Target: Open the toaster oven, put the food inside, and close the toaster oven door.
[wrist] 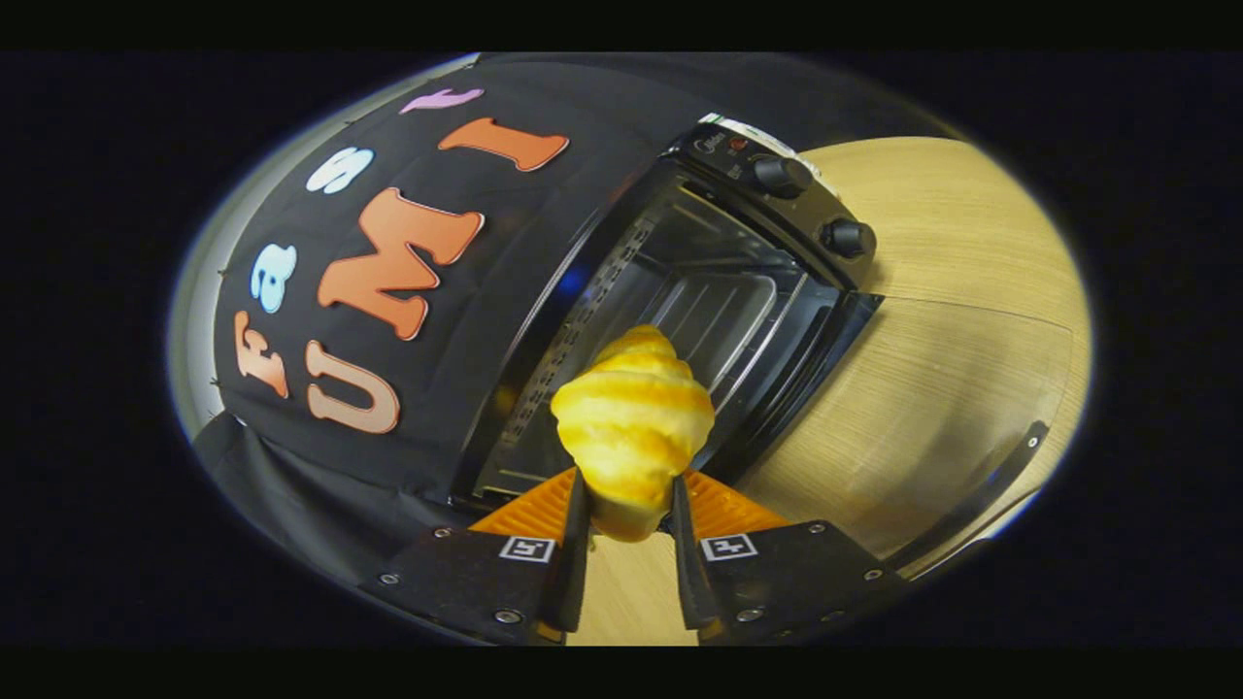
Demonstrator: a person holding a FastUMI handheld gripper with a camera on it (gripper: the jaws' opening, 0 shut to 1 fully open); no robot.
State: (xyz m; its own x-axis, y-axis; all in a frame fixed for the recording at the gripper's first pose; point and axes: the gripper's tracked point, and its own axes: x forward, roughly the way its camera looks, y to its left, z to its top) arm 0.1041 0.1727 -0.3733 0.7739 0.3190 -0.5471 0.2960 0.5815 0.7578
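Bright light falls on the worktop (pixel 932 388). The toaster oven (pixel 680 320) is dark inside, with small glints. Everything bends near the edges and looks soft there.

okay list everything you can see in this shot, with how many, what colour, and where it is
croissant: one, golden yellow, clamped between the fingers, in front of the oven opening
toaster oven: one, black, on the table ahead of the fingers, cavity open
oven door: one, glass with dark handle, folded down flat over the table
control knobs: two, black, on the oven's panel
table: one, light wood, under the oven
hand-held gripper: one, fingers pressing both sides of the croissant
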